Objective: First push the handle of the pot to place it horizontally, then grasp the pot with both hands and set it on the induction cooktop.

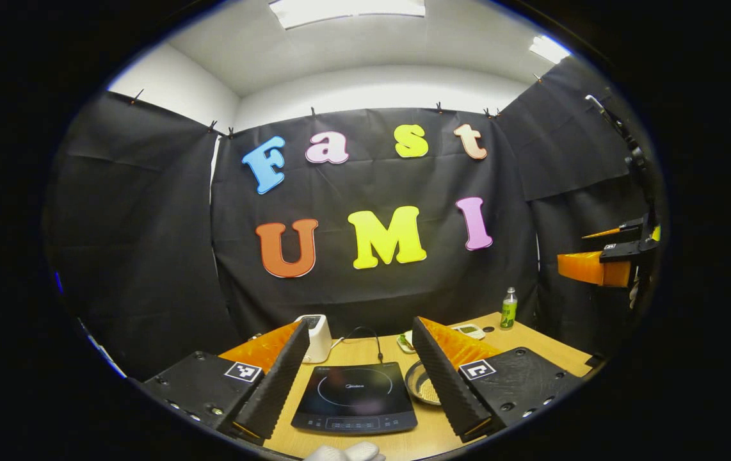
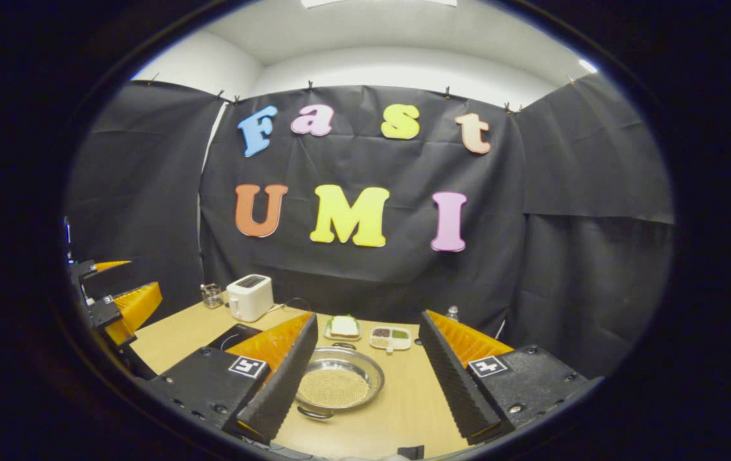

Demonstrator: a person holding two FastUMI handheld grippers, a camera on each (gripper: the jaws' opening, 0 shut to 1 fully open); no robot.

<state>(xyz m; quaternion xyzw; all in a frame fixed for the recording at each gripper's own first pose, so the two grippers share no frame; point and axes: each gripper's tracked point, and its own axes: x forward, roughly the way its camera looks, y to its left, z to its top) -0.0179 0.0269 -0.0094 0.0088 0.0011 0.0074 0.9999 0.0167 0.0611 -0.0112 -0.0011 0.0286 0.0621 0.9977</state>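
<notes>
Ahead of the right gripper (image 2: 365,384), low between its wide-open fingers, sits the pot (image 2: 338,384) on the table (image 2: 404,410), nearer the left finger; nothing gripped. Left gripper (image 1: 362,384) also wide open and empty, over the cooktop (image 1: 354,398); the pot (image 1: 422,384) lies just beside its right finger.
</notes>
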